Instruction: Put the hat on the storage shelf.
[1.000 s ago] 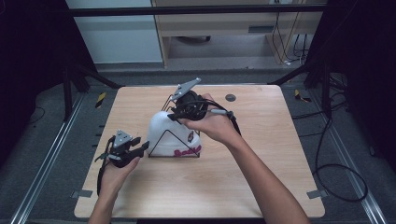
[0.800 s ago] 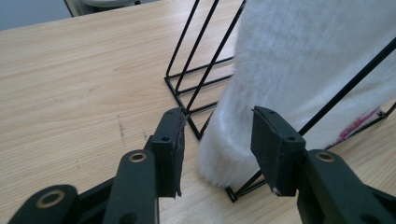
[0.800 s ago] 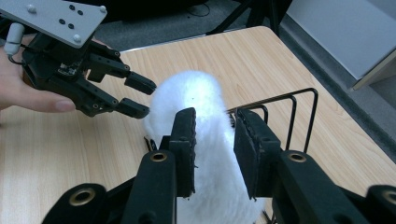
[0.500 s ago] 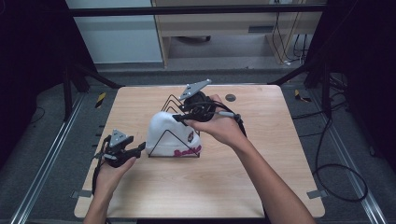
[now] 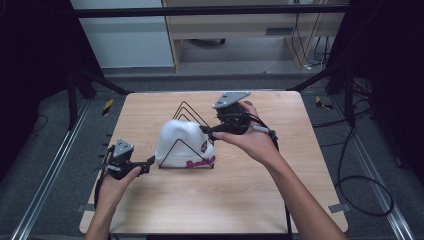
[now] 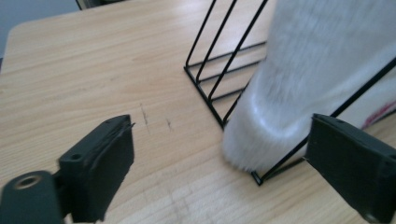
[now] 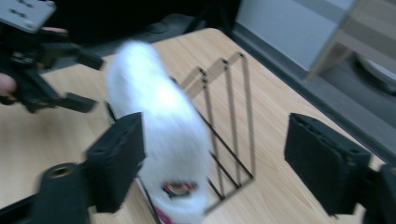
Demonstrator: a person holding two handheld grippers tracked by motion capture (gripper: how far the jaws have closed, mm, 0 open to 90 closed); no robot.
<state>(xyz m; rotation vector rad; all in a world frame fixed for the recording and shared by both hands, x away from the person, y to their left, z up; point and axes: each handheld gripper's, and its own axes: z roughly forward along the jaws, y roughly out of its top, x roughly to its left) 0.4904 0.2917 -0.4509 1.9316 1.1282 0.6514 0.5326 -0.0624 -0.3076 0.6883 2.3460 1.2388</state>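
With both claws just sprung open and holding nothing, could still snag: right gripper beside the white beanie, left gripper probably near the wire rack foot, mid-frame.

The white hat is motion-blurred, its badge unreadable; the wire rack runs off-frame.

Fuzzy white knit hat; thin black wire rack; matt pale wood table.

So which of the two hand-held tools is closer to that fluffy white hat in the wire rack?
Right, narrowly. The right tool sits open at the fluffy white hat, beside its upper right edge; the left tool sits open off its lower left corner, by the black wire rack.
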